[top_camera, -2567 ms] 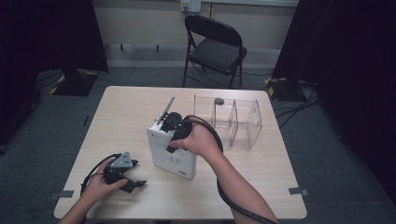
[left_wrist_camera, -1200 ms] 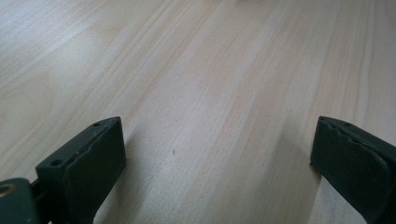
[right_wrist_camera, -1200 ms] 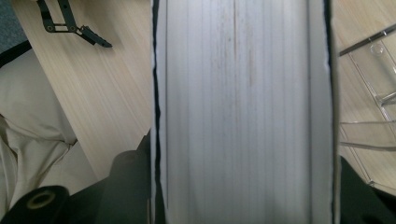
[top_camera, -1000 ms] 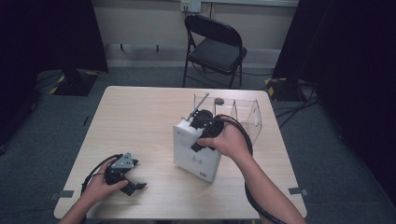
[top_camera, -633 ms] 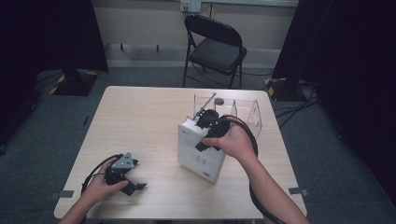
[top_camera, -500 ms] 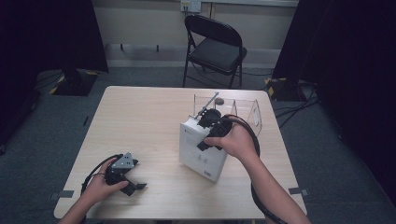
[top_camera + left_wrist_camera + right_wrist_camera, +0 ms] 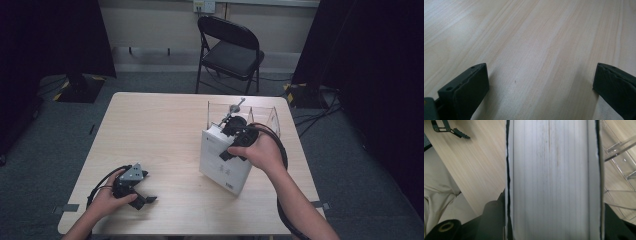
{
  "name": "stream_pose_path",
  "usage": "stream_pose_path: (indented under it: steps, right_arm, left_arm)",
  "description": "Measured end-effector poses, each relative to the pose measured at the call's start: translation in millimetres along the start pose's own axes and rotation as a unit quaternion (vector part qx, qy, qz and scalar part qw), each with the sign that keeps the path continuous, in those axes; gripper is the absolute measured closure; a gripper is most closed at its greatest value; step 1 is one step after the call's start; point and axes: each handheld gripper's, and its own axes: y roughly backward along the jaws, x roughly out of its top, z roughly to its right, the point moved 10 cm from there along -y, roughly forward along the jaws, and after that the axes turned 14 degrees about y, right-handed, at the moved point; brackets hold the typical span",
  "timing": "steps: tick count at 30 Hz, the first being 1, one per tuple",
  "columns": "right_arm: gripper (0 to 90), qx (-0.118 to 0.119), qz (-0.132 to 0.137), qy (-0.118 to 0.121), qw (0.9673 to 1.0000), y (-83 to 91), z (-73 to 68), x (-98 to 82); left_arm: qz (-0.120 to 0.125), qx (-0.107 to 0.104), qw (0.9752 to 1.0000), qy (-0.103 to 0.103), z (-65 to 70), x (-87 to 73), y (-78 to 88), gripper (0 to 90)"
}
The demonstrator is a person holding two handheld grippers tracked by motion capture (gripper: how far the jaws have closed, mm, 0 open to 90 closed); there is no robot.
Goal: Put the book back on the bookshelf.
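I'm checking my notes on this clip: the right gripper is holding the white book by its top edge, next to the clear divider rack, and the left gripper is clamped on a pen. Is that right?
Not quite. The left gripper holds nothing: the left gripper view shows its jaws standing wide apart over bare table. The rest stands: in the high view the right gripper grips the white book by its top edge, next to the clear divider rack.

White book (image 7: pixel 222 162), upright and tilted, clamped at its top, just beside clear rack (image 7: pixel 260 116)
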Motion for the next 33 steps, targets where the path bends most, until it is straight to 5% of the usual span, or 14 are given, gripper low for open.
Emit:
stream_pose_path:
  steps: [33]
  right_arm:
    - [52.1,-0.018,-0.001,-0.049,0.9986,18.5,15.2,-46.3]
  left_arm:
    - [-0.001,-0.002,1.0,-0.001,0.0,-0.1,0.1,0.0]
